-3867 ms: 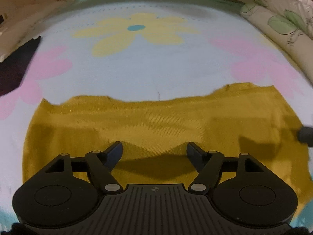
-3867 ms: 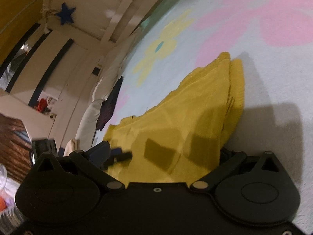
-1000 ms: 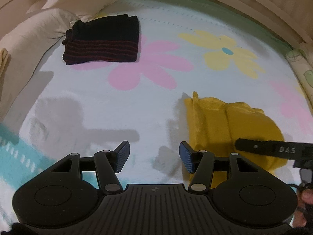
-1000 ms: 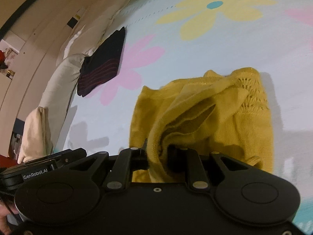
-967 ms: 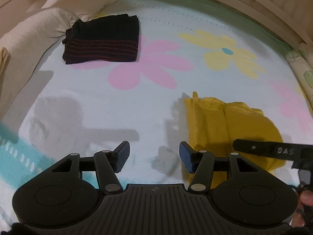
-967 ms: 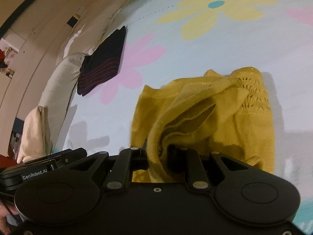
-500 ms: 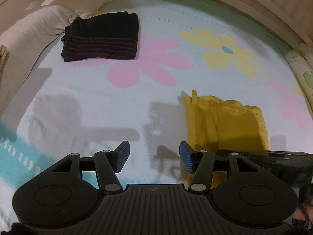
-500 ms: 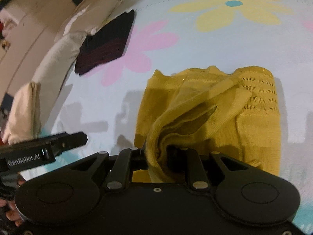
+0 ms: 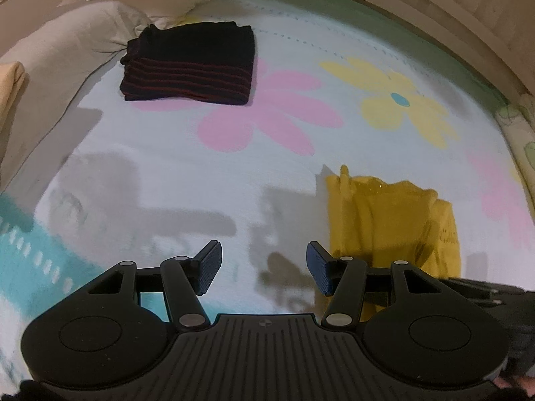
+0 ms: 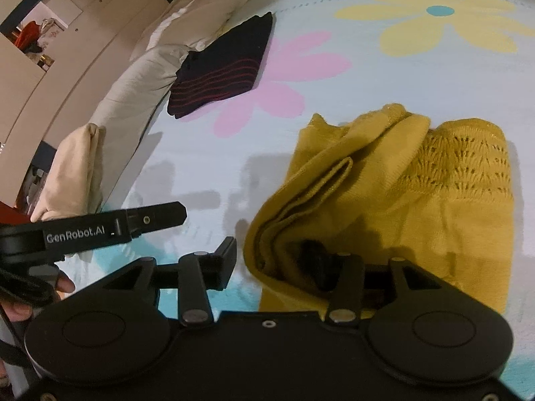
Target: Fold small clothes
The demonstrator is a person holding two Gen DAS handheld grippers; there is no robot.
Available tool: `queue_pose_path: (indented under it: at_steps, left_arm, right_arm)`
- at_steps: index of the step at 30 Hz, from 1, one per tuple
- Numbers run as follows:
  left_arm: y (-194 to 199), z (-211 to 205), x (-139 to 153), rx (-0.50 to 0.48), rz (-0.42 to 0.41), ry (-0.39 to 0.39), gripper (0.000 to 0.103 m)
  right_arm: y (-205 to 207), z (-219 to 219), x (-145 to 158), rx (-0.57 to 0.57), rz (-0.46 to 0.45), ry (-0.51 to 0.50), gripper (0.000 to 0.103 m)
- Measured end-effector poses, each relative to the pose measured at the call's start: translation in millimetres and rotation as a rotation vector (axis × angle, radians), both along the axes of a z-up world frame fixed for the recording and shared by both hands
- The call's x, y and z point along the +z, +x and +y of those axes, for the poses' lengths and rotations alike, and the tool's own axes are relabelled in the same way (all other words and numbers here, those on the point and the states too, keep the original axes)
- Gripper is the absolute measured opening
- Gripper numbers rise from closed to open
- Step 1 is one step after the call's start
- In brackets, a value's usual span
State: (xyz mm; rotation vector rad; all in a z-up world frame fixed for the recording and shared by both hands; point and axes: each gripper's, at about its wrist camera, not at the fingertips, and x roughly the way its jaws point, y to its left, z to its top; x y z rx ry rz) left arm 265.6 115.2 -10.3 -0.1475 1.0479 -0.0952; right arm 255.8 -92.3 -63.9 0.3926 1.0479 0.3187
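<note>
A mustard yellow knit garment (image 10: 418, 193) lies folded in a loose bundle on the flowered bedspread (image 10: 434, 77); it also shows at the right of the left wrist view (image 9: 384, 220). My right gripper (image 10: 271, 264) is open, its jaws spread; the near folded edge of the garment lies between them and hides part of the right finger. My left gripper (image 9: 264, 267) is open and empty, just left of the garment over bare bedspread (image 9: 200, 180).
A folded black garment with red stripes (image 9: 190, 67) lies at the far left by the white pillows (image 9: 67, 36), and shows in the right wrist view (image 10: 224, 67). A floral cushion (image 9: 521, 133) lies at the right edge. A wooden bed frame (image 9: 434, 10) runs behind.
My right gripper has opened and let go of the yellow garment's folded edge, which has settled onto the bed. My left gripper stays open, nearly still.
</note>
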Motion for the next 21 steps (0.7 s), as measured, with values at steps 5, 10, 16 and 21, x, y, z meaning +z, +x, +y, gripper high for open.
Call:
queue_pose_path:
  at_steps: [5,10,16,21]
  left_arm:
    - [-0.1,3.8,4.3,0.015,-0.014,-0.004,0.055]
    - [-0.1,5.5,5.7,0.019,-0.021,-0.002,0.055]
    - [-1.1,6.2,5.6,0.029,-0.02,-0.002,0.055]
    - [-0.2,4.4,4.8,0.017,-0.017,0.002,0.055]
  right_arm:
    - [-0.9,4.7,-2.7,-0.01,-0.008,0.003,0.058]
    - [-2.8,8.3,-3.7,-0.027,-0.024,0.022,0.061]
    - [-5.9,3.3,-3.3,-0.032,-0.041,0.098,0.061]
    - [-12.9,-4.5,7.0,-0.033,-0.074,0.162,0.061]
